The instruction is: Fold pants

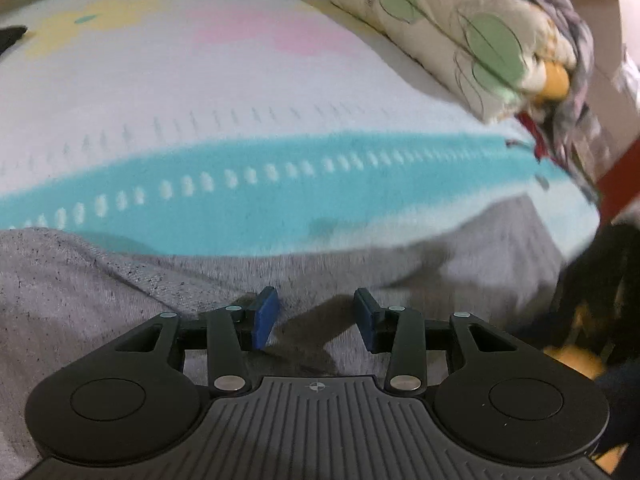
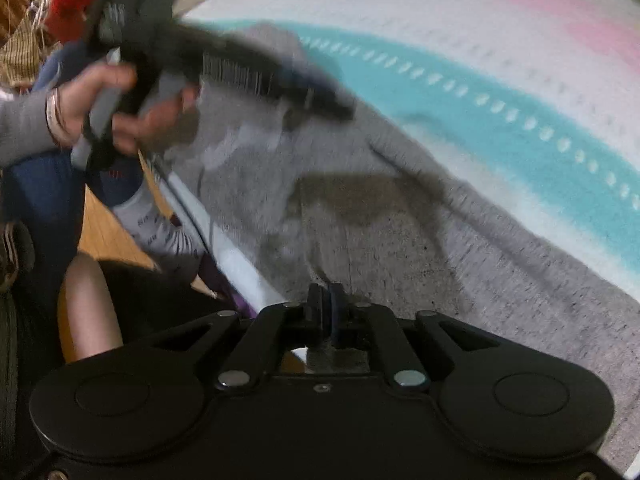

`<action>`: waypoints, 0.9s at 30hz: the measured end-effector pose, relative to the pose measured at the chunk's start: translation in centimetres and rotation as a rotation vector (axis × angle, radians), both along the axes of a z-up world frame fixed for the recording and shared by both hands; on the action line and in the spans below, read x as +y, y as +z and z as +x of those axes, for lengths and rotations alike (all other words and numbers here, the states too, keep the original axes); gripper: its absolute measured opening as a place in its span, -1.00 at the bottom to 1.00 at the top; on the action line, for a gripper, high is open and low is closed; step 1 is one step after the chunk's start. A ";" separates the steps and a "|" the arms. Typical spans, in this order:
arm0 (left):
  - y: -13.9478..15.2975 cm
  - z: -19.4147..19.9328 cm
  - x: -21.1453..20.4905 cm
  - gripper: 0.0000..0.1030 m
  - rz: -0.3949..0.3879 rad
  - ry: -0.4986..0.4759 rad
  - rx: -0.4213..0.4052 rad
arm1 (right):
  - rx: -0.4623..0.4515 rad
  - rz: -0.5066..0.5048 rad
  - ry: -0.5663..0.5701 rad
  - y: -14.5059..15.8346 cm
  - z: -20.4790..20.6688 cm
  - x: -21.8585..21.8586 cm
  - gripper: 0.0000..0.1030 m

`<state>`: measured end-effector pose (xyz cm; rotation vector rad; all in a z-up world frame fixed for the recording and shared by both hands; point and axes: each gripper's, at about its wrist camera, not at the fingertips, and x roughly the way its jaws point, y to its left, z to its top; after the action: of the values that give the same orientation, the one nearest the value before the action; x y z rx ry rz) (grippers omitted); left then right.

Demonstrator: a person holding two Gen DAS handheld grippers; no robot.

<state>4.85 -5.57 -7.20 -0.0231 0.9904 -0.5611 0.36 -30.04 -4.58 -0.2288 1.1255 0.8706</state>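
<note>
Grey pants [image 1: 100, 280] lie spread on a bed, filling the lower part of the left wrist view and the middle of the right wrist view [image 2: 380, 220]. My left gripper [image 1: 316, 316] is open, its blue pads [image 1: 264, 316] apart just above the grey cloth, holding nothing. It also shows in the right wrist view [image 2: 320, 98], held in a hand over the far end of the pants. My right gripper [image 2: 325, 312] has its pads pressed together at the near edge of the pants; whether cloth is pinched between them is unclear.
A white blanket [image 1: 240, 80] with a turquoise band [image 1: 280, 208] and pink and yellow patches covers the bed. Folded floral bedding [image 1: 460, 28] is stacked at the back right. The bed's edge and wooden floor [image 2: 104, 224] are left of the pants.
</note>
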 end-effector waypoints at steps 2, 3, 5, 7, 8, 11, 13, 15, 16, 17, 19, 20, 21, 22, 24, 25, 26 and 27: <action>0.1 -0.7 -0.5 -0.22 0.051 -0.040 -0.041 | -0.019 0.064 -0.084 1.3 1.1 -1.3 -0.43; 0.0 -0.8 -0.5 -0.22 0.060 -0.046 -0.049 | -0.029 0.106 -0.125 2.0 1.5 -2.1 -0.12; -0.1 -1.1 -0.7 -0.22 0.071 -0.047 -0.057 | -0.075 0.171 -0.238 3.3 2.3 -3.7 0.21; -0.1 -1.1 -0.9 -0.22 0.078 -0.051 -0.062 | -0.117 0.149 -0.317 3.7 3.2 -4.2 0.23; -0.1 -1.1 -0.9 -0.22 0.080 -0.052 -0.063 | -0.147 0.104 -0.329 3.6 3.7 -4.1 0.22; -0.2 -1.2 -0.9 -0.20 0.085 -0.055 -0.065 | -0.194 -0.031 -0.359 2.8 5.4 -3.8 0.18; -0.2 -1.5 -1.3 -0.16 0.102 -0.071 -0.077 | -0.170 -0.090 -0.441 2.1 7.1 -5.4 0.18; -0.2 -1.8 -1.8 -0.15 0.132 -0.095 -0.100 | -0.146 -0.117 -0.526 1.4 8.2 -7.3 0.18; -0.2 -1.9 -2.0 -0.15 0.144 -0.104 -0.112 | -0.141 -0.135 -0.558 1.2 8.3 -8.4 0.18; -0.3 -2.1 -2.1 -0.14 0.153 -0.110 -0.121 | -0.143 -0.154 -0.584 1.2 8.2 -9.4 0.19; -0.3 -2.2 -2.2 -0.12 0.162 -0.116 -0.130 | -0.142 -0.170 -0.660 1.4 8.1 -11.6 0.32; -0.3 -2.2 -2.2 -0.12 0.163 -0.116 -0.132 | -0.139 -0.163 -0.716 1.5 7.8 -13.2 0.41; -0.3 -2.3 -2.2 -0.12 0.162 -0.115 -0.132 | -0.135 -0.150 -0.768 1.6 7.5 -14.7 0.57; -0.3 -2.3 -2.2 -0.12 0.161 -0.114 -0.131 | -0.119 -0.123 -0.831 1.5 7.2 -16.4 0.58; -0.3 -2.3 -2.1 -0.12 0.156 -0.113 -0.128 | -0.073 -0.069 -0.899 0.8 6.9 -18.1 0.56; -0.3 -2.3 -2.1 -0.12 0.154 -0.112 -0.127 | -0.048 -0.044 -0.915 0.4 6.7 -18.9 0.54; -0.3 -2.3 -2.0 -0.12 0.152 -0.111 -0.126 | -0.039 -0.031 -0.918 0.0 6.6 -19.1 0.54; -0.2 -2.3 -2.0 -0.12 0.150 -0.110 -0.125 | -0.035 -0.018 -0.918 -0.2 6.4 -19.4 0.49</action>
<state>2.57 -7.55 -7.45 0.1989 0.9130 -0.5801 6.74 -49.40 -4.81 0.2549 1.0483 0.0382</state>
